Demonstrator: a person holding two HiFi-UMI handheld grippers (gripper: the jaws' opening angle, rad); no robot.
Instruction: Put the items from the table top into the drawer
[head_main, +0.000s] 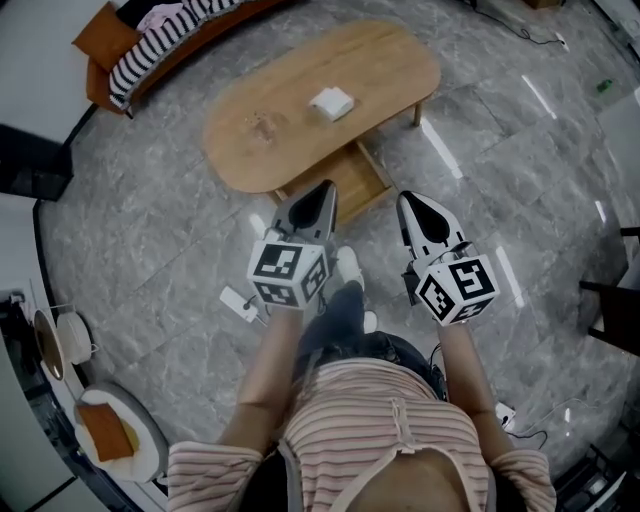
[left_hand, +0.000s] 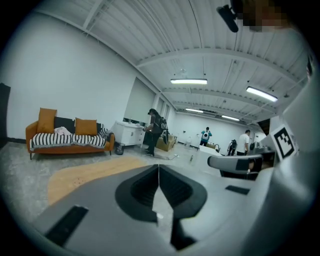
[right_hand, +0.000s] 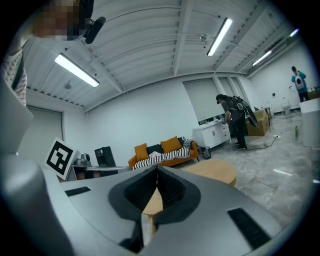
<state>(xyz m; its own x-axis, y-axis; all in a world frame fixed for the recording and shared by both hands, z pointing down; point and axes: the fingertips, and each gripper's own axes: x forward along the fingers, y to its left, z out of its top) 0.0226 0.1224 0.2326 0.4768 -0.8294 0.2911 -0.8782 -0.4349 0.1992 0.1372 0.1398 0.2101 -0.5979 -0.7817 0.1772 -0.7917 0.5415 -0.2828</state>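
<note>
1. Nearest you, you are holding your left gripper (head_main: 325, 190) and your right gripper (head_main: 405, 200) side by side over the grey stone floor (head_main: 150, 260), short of the table. In each gripper view the fingers (left_hand: 141, 187) are pressing together tip to tip, fully closed and carrying nothing.
2. Just past the fingertips, an open light wooden drawer (head_main: 352, 182) is jutting toward you from under the near edge of the low oval wooden table (head_main: 250, 150). The left gripper is covering its left part and the table top is overhanging its back. You are therefore not seeing what, if anything, is lying inside.
3. Beyond the drawer, a small white squarish item (head_main: 332, 103) is lying on the table top, near the middle.
   - It is sitting almost straight ahead of the left fingers, and ahead and to the left of the right ones, so the left gripper is looking the nearer.
   - It is reading as roughly square and slightly turned, so no long axis is standing out.
   - The table's own length is running across your front, from near left to far right.
4. Neither gripper view is showing the white item, only pale table top. A faint mark (head_main: 265, 125) left of the item is staying too dim to identify.
5. Farthest off, an orange sofa with a striped blanket (head_main: 150, 50) is standing well apart, beyond the table's left end.
</note>
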